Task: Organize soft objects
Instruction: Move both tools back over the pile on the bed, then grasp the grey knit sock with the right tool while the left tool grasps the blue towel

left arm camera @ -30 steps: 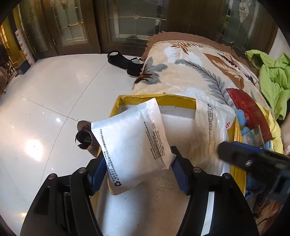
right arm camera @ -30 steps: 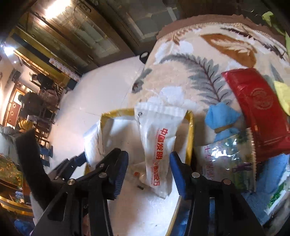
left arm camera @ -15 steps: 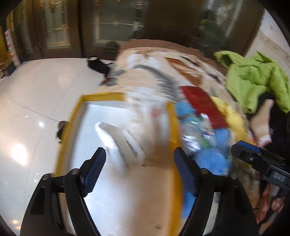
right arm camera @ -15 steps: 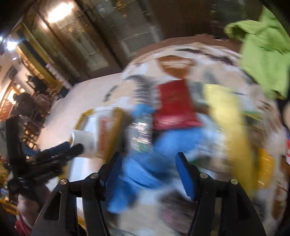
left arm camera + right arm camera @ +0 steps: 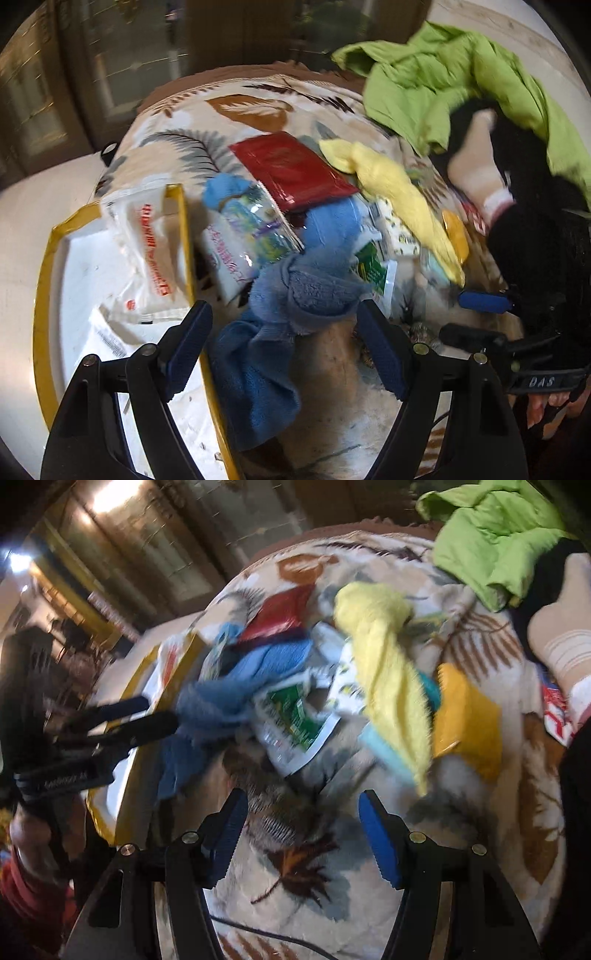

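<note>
Two packets (image 5: 147,254) sit in the tray (image 5: 40,295), both grippers (image 5: 284,343) (image 5: 301,834) gape empty, and towels (image 5: 295,291) crowd the blanket's (image 5: 314,886) middle.

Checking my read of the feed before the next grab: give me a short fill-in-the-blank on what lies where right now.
1. The white packet with red print leans over the rim of the ____-edged box.
2. The towel between the left gripper fingers is ____.
3. The right gripper is open and holds ____.
4. The red packet lies on the ____ blanket.

Missing words: yellow; blue; nothing; floral
</note>
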Demonstrator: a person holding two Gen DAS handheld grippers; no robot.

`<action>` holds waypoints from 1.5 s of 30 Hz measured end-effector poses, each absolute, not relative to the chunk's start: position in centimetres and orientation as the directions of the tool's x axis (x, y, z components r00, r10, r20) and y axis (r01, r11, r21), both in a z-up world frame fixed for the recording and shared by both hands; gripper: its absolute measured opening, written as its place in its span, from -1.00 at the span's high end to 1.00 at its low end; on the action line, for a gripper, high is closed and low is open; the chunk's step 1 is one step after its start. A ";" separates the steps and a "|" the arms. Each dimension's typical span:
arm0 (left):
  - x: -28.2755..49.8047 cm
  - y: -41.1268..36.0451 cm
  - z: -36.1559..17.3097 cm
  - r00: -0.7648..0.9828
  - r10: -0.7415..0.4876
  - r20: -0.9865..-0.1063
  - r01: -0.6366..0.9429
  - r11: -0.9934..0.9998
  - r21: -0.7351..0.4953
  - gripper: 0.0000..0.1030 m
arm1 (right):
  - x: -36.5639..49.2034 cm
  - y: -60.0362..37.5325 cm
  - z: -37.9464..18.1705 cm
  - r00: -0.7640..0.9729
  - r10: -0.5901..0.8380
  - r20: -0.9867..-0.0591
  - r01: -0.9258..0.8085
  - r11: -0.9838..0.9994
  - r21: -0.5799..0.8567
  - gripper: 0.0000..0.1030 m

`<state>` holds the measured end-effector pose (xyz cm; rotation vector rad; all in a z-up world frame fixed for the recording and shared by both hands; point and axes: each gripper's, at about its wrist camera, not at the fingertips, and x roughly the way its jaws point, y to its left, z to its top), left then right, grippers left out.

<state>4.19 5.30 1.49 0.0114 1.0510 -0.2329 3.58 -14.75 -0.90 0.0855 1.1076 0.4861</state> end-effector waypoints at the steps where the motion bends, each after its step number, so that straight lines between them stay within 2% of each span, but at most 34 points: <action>1: 4.2 5.2 1.3 0.467 -0.195 -0.862 0.213 0.972 -0.104 -0.57 | 3.4 -14.4 -1.2 0.349 0.419 -0.838 -0.348 0.889 0.300 -0.26; 5: 4.5 5.2 0.4 0.458 -0.218 -0.862 0.248 0.962 -0.111 -0.57 | 3.2 -12.9 -2.2 0.339 0.392 -0.855 -0.395 0.884 0.249 -0.26; 9: 4.9 5.0 -0.2 0.449 -0.228 -0.864 0.272 0.956 -0.111 -0.57 | 3.5 -12.4 -3.4 0.320 0.389 -0.864 -0.388 0.886 0.255 -0.26; 13: 5.2 4.2 -0.6 0.447 -0.234 -0.864 0.293 0.950 -0.106 -0.57 | 3.9 -12.1 -3.9 0.319 0.393 -0.862 -0.392 0.883 0.258 -0.35; 21: 5.9 3.2 -0.9 0.434 -0.253 -0.865 0.321 0.940 -0.114 -0.57 | 3.6 -11.9 -3.4 0.322 0.403 -0.857 -0.419 0.872 0.252 -0.35; 40: 7.4 2.5 -2.3 0.399 -0.254 -0.881 0.301 0.944 -0.136 -0.57 | 4.0 -9.9 -4.3 0.307 0.413 -0.858 -0.473 0.848 0.239 -0.35; 42: 7.4 2.5 -2.5 0.396 -0.257 -0.882 0.296 0.944 -0.143 -0.57 | 4.1 -9.8 -4.7 0.299 0.410 -0.862 -0.472 0.848 0.239 -0.33; 45: 7.4 2.3 -2.5 0.396 -0.255 -0.882 0.294 0.945 -0.141 -0.57 | 4.3 -9.9 -4.8 0.299 0.408 -0.863 -0.459 0.854 0.245 -0.18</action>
